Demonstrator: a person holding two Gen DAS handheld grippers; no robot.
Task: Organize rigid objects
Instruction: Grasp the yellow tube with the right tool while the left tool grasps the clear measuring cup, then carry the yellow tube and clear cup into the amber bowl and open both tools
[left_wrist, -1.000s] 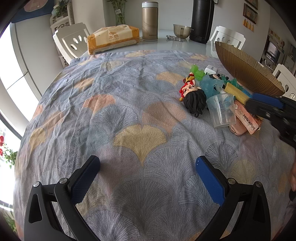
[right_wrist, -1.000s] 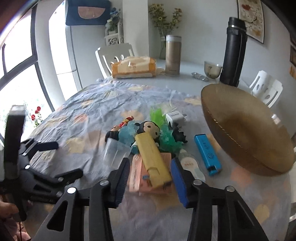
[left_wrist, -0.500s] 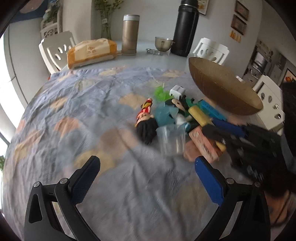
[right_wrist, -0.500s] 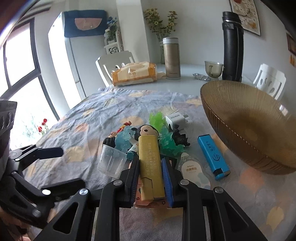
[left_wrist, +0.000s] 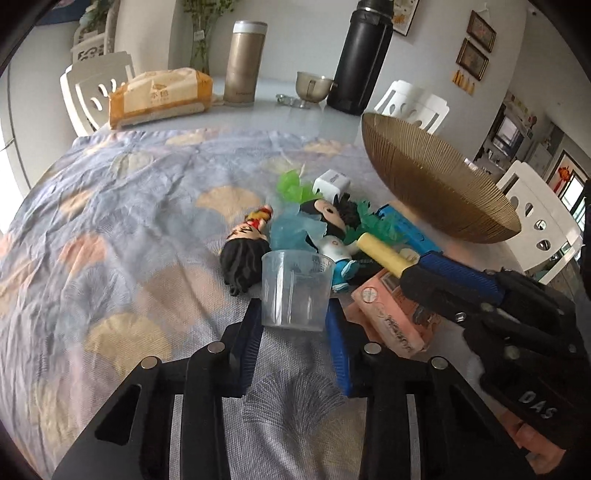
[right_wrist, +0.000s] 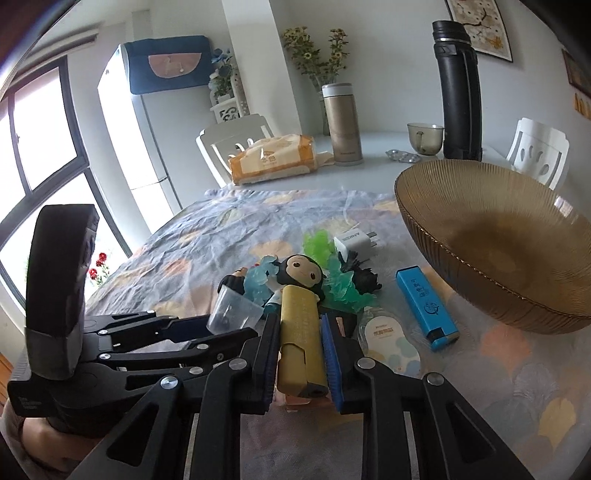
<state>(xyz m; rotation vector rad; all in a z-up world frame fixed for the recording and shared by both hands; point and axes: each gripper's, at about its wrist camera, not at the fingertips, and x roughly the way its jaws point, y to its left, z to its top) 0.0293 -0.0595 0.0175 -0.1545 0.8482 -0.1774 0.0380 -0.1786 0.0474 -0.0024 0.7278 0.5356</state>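
Observation:
A pile of small items lies on the patterned cloth beside a ribbed amber bowl (right_wrist: 498, 236). My left gripper (left_wrist: 295, 326) is closing, and its blue pads press both sides of a clear plastic cup (left_wrist: 295, 284). The right wrist view shows that cup (right_wrist: 234, 312) tilted at the left gripper's tips. My right gripper (right_wrist: 299, 354) is shut on a yellow rectangular lighter (right_wrist: 299, 321), whose far end rests by a monkey figure (right_wrist: 301, 271). A blue lighter (right_wrist: 424, 302), a white charger (right_wrist: 351, 240), a black-haired doll (left_wrist: 243, 254) and a pink box (left_wrist: 388, 317) lie in the pile.
At the table's far end stand a tissue pack (left_wrist: 162, 96), a gold thermos (left_wrist: 243, 62), a metal cup (left_wrist: 312, 86) and a tall black flask (left_wrist: 364, 55). White chairs ring the table. The bowl (left_wrist: 436, 184) sits just right of the pile.
My left gripper has moved up to the pile and gone from wide open to closed around the clear cup. My right gripper has closed on the yellow lighter.

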